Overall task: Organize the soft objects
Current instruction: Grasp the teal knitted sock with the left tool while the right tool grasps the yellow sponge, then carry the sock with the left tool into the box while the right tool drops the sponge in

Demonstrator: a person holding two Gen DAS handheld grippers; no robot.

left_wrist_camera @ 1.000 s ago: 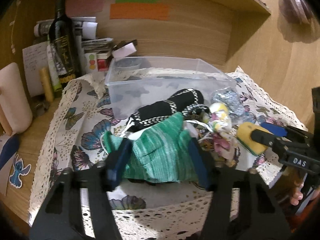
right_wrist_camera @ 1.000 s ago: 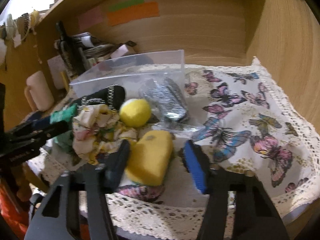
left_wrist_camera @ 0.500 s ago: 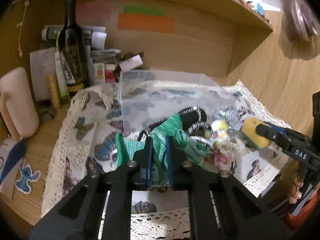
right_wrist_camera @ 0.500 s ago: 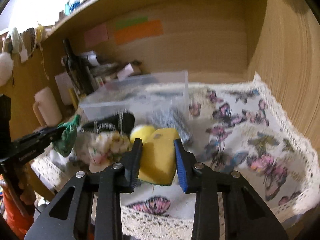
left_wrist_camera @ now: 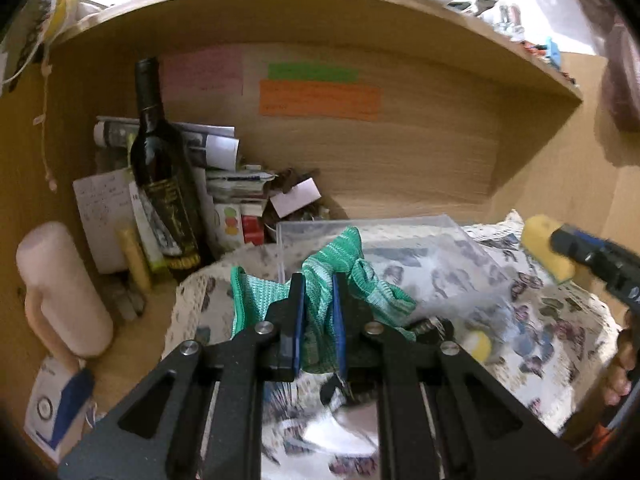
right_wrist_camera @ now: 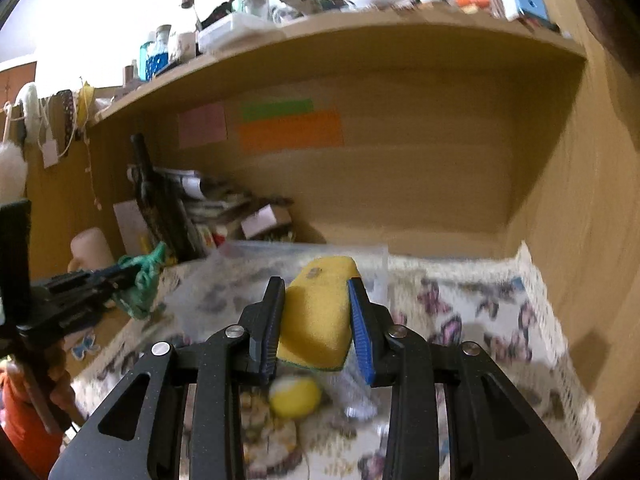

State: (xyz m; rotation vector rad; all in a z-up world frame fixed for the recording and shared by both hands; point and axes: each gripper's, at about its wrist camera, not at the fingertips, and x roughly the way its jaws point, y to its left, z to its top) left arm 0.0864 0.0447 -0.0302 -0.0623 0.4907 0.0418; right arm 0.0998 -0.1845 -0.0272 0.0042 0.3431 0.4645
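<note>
My left gripper (left_wrist_camera: 318,280) is shut on a green knitted cloth (left_wrist_camera: 356,272) and holds it lifted in front of the clear plastic box (left_wrist_camera: 424,232). My right gripper (right_wrist_camera: 316,284) is shut on a yellow sponge (right_wrist_camera: 318,316), raised above the butterfly tablecloth (right_wrist_camera: 480,320) near the box (right_wrist_camera: 304,252). The sponge and right gripper also show at the right of the left wrist view (left_wrist_camera: 544,244). A yellow ball (right_wrist_camera: 294,396) lies on the cloth below the sponge, and it also shows in the left wrist view (left_wrist_camera: 478,344). The green cloth shows at the left of the right wrist view (right_wrist_camera: 146,280).
A dark wine bottle (left_wrist_camera: 160,168), papers and small boxes (left_wrist_camera: 240,200) stand behind the plastic box to the left. A cream roll (left_wrist_camera: 60,284) stands far left. A wooden shelf (left_wrist_camera: 320,20) overhangs, with a wooden wall on the right (right_wrist_camera: 592,200). A floral fabric (right_wrist_camera: 272,440) lies under the right gripper.
Both grippers have closed on their objects and lifted them: the left raised the green cloth, the right raised the yellow sponge, both toward the clear box.
</note>
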